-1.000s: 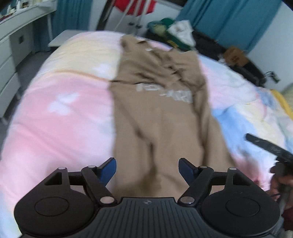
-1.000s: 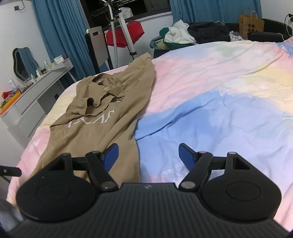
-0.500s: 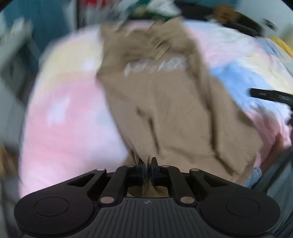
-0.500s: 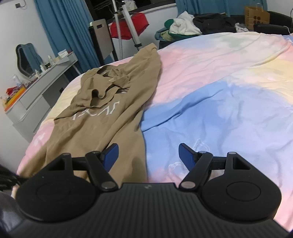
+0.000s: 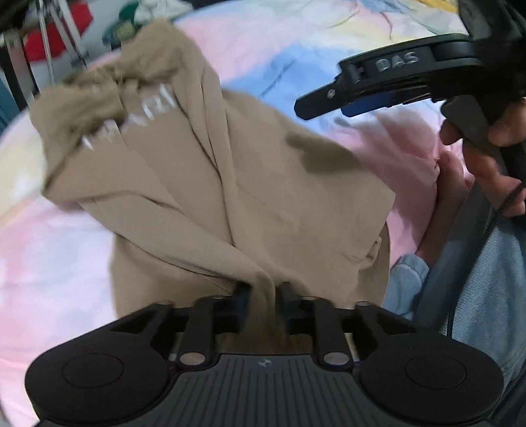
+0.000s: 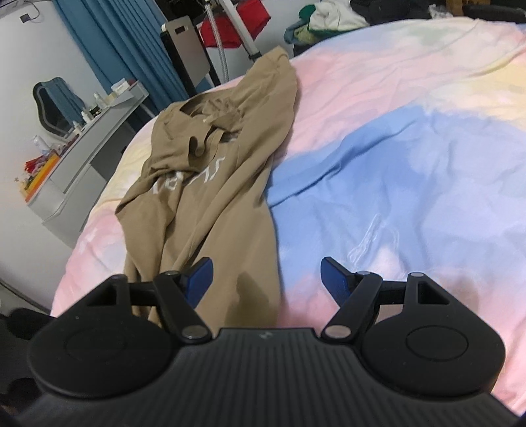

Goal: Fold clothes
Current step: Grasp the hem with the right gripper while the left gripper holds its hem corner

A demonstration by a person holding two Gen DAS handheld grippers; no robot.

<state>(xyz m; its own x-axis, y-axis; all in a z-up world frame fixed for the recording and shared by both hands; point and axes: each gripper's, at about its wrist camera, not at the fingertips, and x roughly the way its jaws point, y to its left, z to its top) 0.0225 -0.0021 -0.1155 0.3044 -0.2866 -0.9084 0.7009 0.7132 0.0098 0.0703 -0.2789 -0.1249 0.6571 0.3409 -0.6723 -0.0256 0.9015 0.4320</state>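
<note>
The tan shirt (image 6: 210, 184) is lying rumpled on the bed, over on the pink and yellow side of the pastel bedspread (image 6: 411, 138), collar end pointing toward the far edge and white lettering across the chest. The near hem is bunched up and pulled into folds, because the left gripper (image 5: 264, 290) has its jaws closed tight on a pinch of that hem fabric, so the cloth fans out from the clamp toward the rest of the shirt. That view is pretty blurry, so the finer wrinkles are hard to read.

The right gripper (image 6: 266, 272) has its jaws spread wide with nothing between them, hovering over the near right edge of the shirt, where the tan cloth meets the blue patch of the bedspread. From the left camera you can see it side-on, with the person's hand (image 5: 493, 154) wrapped around its handle and a bit of denim below.

Further out: blue curtains (image 6: 108, 49), a grey dresser (image 6: 88, 144) with bottles and clutter on top, something red (image 6: 243, 19) behind a metal stand, and a pile of clothes (image 6: 328, 16) past the bed.
</note>
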